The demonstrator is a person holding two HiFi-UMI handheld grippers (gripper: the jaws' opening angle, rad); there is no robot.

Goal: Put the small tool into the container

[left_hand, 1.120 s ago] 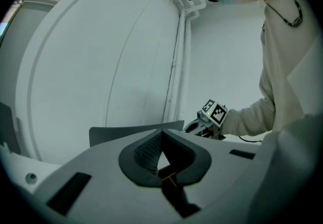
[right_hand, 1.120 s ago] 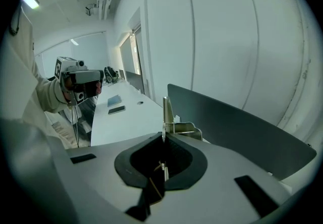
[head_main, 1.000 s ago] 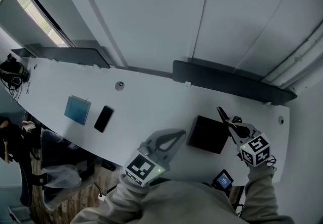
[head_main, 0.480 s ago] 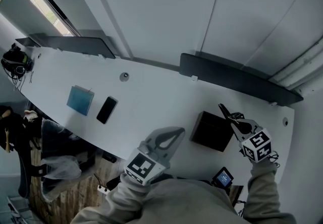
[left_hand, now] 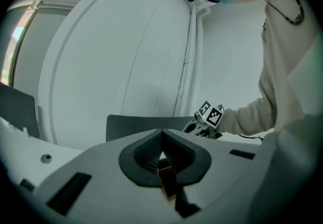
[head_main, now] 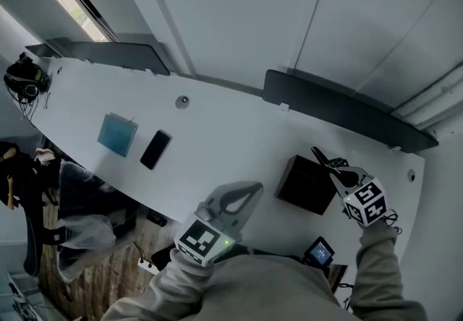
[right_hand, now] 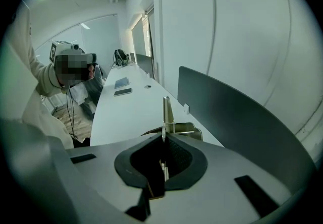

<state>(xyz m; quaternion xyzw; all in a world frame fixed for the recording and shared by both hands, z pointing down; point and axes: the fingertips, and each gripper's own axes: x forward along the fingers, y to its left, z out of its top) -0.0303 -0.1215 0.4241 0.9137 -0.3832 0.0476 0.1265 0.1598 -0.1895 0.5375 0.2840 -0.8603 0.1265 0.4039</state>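
Hardly anything's shifted vs. 0.5 s ago: right gripper (head_main: 323, 160) still hangs at the right edge of the container (head_main: 298, 188), a black, boxy, matte thing on a white desk (head_main: 217, 135). Small tool (right_hand: 165, 109) is a thin flat metal strip. Its lower end is hidden btw. the ribbed pads, which pinch it tight. Left gripper (head_main: 249, 191) has jaws together, nothing btw. them.

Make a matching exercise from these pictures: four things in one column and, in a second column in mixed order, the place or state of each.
Things:
1 small tool
2 container
3 phone
4 left gripper

Places or states:
A jaws shut, nothing between them
B flat on the table, beside a blue square pad
C clamped in the right gripper
D dark box on the table, close to the right gripper

Pairs: 1-C, 2-D, 3-B, 4-A
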